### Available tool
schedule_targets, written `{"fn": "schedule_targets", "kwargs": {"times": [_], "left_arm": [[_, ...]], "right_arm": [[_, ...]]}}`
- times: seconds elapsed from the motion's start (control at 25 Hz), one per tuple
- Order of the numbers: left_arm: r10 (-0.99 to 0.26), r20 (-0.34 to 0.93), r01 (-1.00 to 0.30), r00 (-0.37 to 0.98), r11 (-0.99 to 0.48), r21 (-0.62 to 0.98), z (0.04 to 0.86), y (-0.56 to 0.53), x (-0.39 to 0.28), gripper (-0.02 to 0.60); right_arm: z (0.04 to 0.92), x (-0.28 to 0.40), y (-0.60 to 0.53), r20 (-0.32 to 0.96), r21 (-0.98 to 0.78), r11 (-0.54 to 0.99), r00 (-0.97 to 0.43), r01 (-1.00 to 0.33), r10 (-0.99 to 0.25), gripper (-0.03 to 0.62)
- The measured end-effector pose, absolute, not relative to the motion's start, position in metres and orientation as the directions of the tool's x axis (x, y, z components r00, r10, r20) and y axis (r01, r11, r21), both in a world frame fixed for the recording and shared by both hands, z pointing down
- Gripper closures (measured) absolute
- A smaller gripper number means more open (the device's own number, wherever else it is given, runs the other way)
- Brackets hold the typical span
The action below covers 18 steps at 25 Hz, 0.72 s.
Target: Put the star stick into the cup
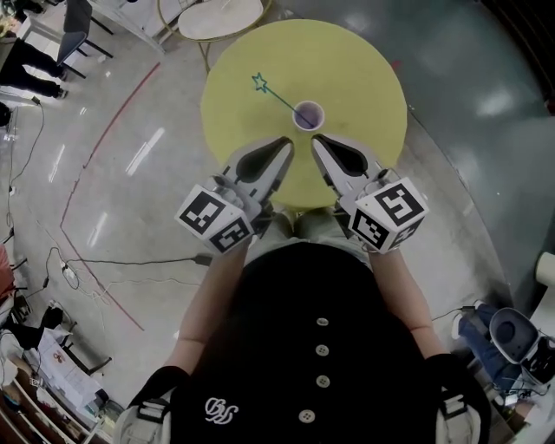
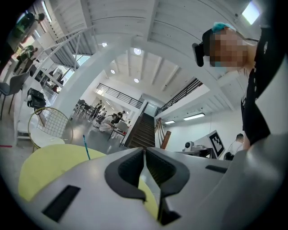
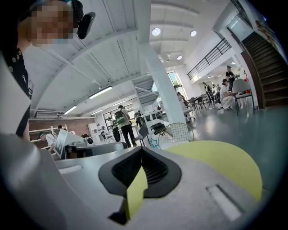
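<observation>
Head view is showing a round yellow table (image 1: 234,61) with a cup (image 1: 308,114) sitting near its middle. The star stick (image 1: 279,98) is resting with its lower end in the cup and leaning out up-left in the picture, its star end hanging over the tabletop. Both grippers are hovering over the near edge of the table, just short of the cup and not touching it. The left gripper (image 1: 287,143) is pointing in from the lower left, the right gripper (image 1: 316,141) from the lower right, tips near each other. Each is carrying its marker cube close to the person's dark buttoned top (image 1: 321,347). Left gripper view is showing the left gripper (image 2: 145,151) with jaws pressed together and nothing between them. The thin teal stick (image 2: 86,147) is poking up at a tilt beyond the gripper body, over the table (image 2: 45,166). Right gripper view is showing the right gripper (image 3: 141,152) closed too, pads meeting, holding nothing. Only the table (image 3: 220,157) is showing through the gap lower down. A small teal star outline (image 3: 154,143) is peeking just past the jaw tips. A white table (image 1: 219,17) is standing beyond the yellow one, and a red line (image 1: 95,156) is running across the grey floor at left.
</observation>
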<state>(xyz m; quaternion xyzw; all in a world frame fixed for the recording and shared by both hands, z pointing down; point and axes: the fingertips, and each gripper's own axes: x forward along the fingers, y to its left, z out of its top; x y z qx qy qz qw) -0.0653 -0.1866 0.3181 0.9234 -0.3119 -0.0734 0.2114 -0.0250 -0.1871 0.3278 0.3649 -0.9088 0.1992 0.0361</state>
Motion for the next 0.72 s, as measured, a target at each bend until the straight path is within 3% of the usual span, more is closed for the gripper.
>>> {"fn": "schedule_targets", "kwargs": {"times": [0.72], "left_arm": [[-0.538,0.062,-0.506,0.841,-0.74,0.443,0.332,-0.185,-0.038,0.562]], "right_arm": [[0.339,-0.011,-0.184,0.243,-0.361,0.632,-0.723,-0.686,-0.646,0.591]]}}
